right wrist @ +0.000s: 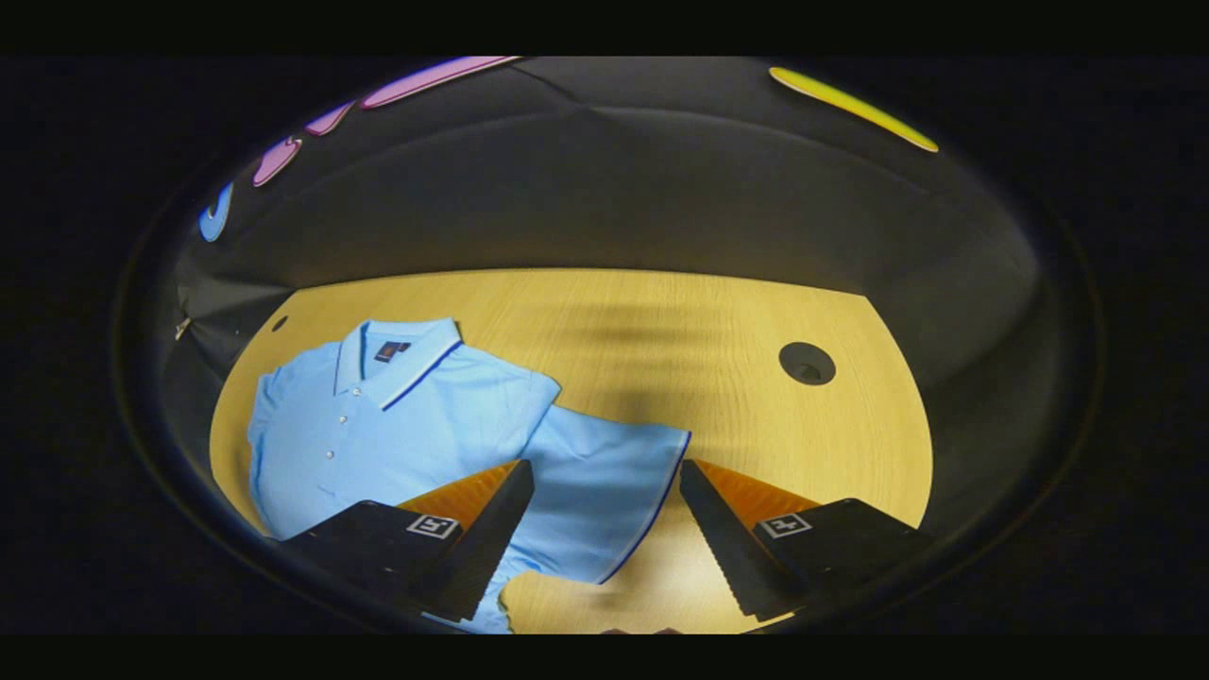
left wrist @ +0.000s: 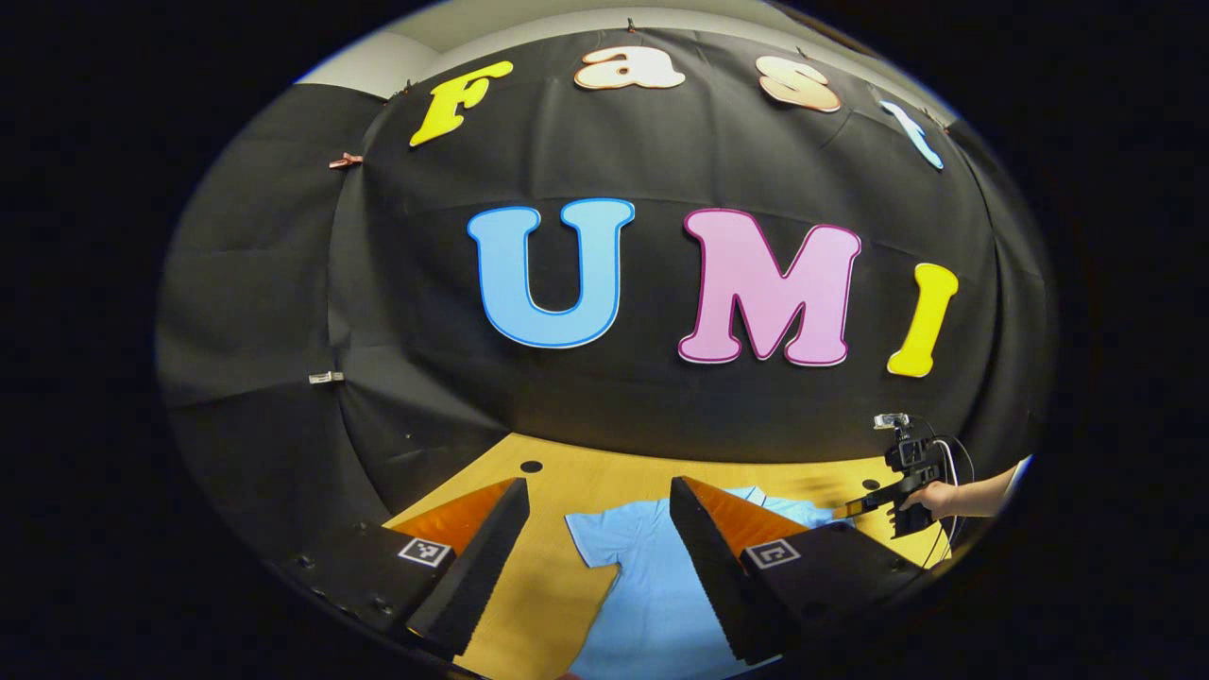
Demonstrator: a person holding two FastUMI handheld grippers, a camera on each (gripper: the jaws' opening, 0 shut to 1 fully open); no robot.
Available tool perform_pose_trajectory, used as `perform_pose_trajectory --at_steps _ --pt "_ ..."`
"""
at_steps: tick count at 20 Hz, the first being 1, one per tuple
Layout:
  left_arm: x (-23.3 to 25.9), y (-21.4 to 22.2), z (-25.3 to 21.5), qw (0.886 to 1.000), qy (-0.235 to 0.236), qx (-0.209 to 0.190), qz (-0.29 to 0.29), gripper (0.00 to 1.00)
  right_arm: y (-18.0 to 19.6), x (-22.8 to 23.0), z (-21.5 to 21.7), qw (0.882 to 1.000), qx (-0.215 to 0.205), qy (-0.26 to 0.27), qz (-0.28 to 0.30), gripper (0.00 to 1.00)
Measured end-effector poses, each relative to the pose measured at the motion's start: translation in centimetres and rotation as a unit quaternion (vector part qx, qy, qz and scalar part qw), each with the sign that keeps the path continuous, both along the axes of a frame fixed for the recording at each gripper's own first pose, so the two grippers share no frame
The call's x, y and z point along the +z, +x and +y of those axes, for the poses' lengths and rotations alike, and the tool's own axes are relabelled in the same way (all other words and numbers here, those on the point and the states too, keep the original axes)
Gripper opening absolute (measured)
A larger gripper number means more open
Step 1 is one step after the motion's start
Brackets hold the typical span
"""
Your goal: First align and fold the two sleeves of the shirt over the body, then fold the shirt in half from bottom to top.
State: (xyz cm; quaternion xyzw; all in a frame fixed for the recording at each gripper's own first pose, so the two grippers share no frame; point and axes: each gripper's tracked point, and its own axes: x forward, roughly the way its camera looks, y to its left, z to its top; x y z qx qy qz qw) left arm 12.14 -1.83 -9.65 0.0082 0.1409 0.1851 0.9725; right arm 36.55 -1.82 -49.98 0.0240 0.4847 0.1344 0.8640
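A light blue polo shirt [right wrist: 397, 425] lies flat, face up, on the wooden table [right wrist: 756, 416], collar toward the far wall. In the right gripper view its sleeve [right wrist: 609, 482] spreads outward just beneath my right gripper [right wrist: 604, 538], which is open and hovers above the sleeve's cuff. In the left gripper view the shirt [left wrist: 652, 586] lies below my left gripper [left wrist: 600, 567], which is open above the other sleeve [left wrist: 595, 538], nothing between its fingers. The right gripper [left wrist: 864, 507], held by a hand [left wrist: 930, 496], appears at the far right of the left gripper view.
The black cloth wall [left wrist: 661, 397] closes the table's far side. Two round cable holes [right wrist: 806, 363] [left wrist: 531, 467] sit in the tabletop. Bare wood stretches right of the shirt in the right gripper view.
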Motion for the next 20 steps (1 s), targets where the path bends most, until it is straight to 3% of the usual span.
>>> perform_pose_trajectory --at_steps 6,8,9,10,12,13,15,16,20 --pt "-0.1 -0.4 1.0 1.0 0.001 0.003 0.002 0.97 -1.0 -2.2 -0.2 0.999 -0.002 -0.017 0.033 0.98" --pt "-0.3 -0.6 1.5 1.0 -0.004 0.007 0.004 0.97 -0.9 -2.2 -0.1 0.999 -0.009 -0.018 0.036 0.9" --pt "-0.5 -0.6 1.6 1.0 -0.007 0.009 0.005 0.97 -0.7 -1.9 -0.1 0.999 -0.011 -0.014 0.03 0.75" --pt "-0.4 -0.7 1.6 1.0 -0.008 0.01 0.005 0.97 -0.5 -1.9 -0.1 0.999 -0.012 -0.01 0.03 0.7" --pt "-0.3 -0.7 1.6 1.0 -0.003 0.007 0.004 0.97 -0.4 -1.8 0.3 0.999 -0.038 0.005 0.035 0.24" --pt "-0.3 -0.9 1.6 1.0 0.002 0.005 0.005 0.97 -0.3 -1.9 0.2 0.998 -0.049 0.009 0.039 0.1" --pt "0.1 -1.1 1.7 1.0 0.012 0.001 0.004 0.97 -0.3 -1.9 0.4 0.998 -0.049 0.008 0.039 0.16" --pt "0.2 -1.3 1.9 1.0 0.014 0.001 0.003 0.97 -0.6 -1.7 0.7 0.998 -0.046 0.01 0.041 0.1" --pt "0.1 -2.0 3.1 1.0 -0.003 0.016 0.0 0.97 -1.0 1.7 4.6 0.998 -0.022 0.056 0.018 0.1"
